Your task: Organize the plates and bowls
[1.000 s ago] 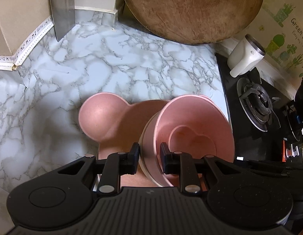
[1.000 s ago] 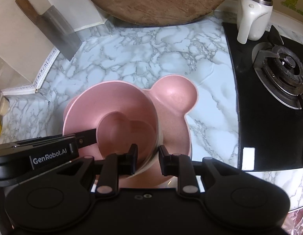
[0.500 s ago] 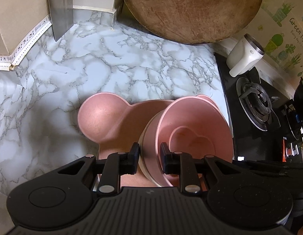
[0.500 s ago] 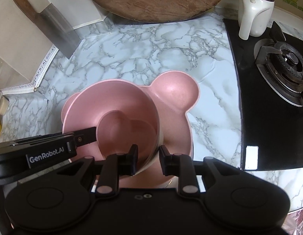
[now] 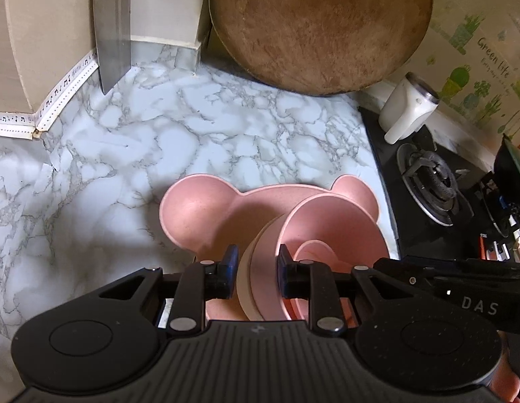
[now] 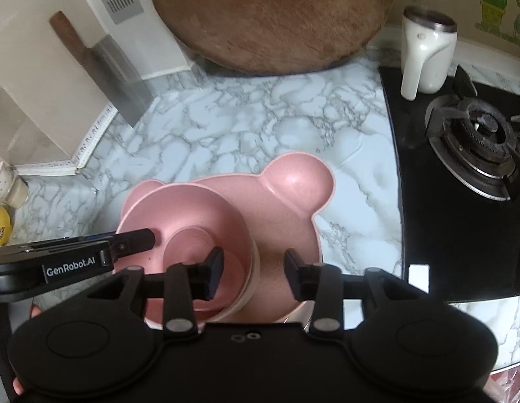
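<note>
Bowls point(image 6: 196, 215) are nested, pink inside cream, sitting in the bear plate point(image 6: 293, 194) on the marble counter point(image 5: 192, 134). Inner bowl looks empty, heart-shaped base showing. I see my left gripper point(image 5: 256, 268) with fingers parted, straddling the stack's left rim, one finger outside, one inside. Right gripper point(image 6: 253, 268) spread wide, released, straddling the right rim. Plate's ears empty. Cutting board point(image 5: 320, 23) leans on the wall behind, cleaver point(image 6: 105, 63) left, stove point(image 6: 478, 131) right with a white mug point(image 6: 427, 53)
</note>
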The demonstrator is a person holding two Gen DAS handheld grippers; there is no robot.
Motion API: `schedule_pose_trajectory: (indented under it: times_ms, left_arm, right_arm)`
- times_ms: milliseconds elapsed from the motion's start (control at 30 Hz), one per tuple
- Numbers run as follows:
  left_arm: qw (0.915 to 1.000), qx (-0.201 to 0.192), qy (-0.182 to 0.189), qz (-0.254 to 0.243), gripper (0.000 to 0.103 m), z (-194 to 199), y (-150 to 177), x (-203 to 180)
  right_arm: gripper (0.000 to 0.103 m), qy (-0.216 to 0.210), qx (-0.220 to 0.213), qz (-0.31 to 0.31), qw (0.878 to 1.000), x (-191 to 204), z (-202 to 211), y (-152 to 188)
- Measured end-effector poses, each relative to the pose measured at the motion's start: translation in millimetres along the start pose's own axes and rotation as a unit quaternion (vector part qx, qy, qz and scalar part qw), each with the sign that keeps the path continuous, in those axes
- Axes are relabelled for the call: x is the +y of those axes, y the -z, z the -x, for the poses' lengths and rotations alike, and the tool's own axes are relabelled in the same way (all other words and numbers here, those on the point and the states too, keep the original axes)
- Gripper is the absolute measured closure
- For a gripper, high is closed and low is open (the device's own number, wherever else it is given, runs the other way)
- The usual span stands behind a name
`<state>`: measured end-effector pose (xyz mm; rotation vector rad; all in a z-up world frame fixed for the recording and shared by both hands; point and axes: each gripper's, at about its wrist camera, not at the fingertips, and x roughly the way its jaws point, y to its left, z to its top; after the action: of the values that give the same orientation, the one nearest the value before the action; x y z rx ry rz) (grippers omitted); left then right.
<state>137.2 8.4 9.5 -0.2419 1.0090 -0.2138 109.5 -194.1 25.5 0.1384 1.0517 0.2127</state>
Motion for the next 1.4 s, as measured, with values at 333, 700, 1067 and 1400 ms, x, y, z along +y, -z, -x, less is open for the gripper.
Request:
schedule_pose_trajectory:
  times_ms: [333,700,1067,1400]
  left_arm:
    - [0.9989,-0.041,0.006,-0.021,0.047,26.7,15.2,0.3]
    - [0.9913,-0.118,-0.011,-0.058,0.039,76.0,45.5,-4.6]
    - [0.9811,-0.183,-0.021,-0.058,0.021,116.4,80.4,3.1]
    - [0.9745,-0.215,-0.023,-0.062,0.000,133.0,102.2,0.7]
  right_arm:
    - [0.043,-0.023,-0.049,0.017,0.998,9.3,31.1,17.2]
    - [0.029,-0.043,-0.125,0.064,0.989,23.9,64.7,52.9]
    - [0.000,-0.058,-0.208,0.102,0.971,39.6,94.4,91.2]
    - [0.000,-0.047,-0.244,0.107,0.963,45.8,105.3,111.8]
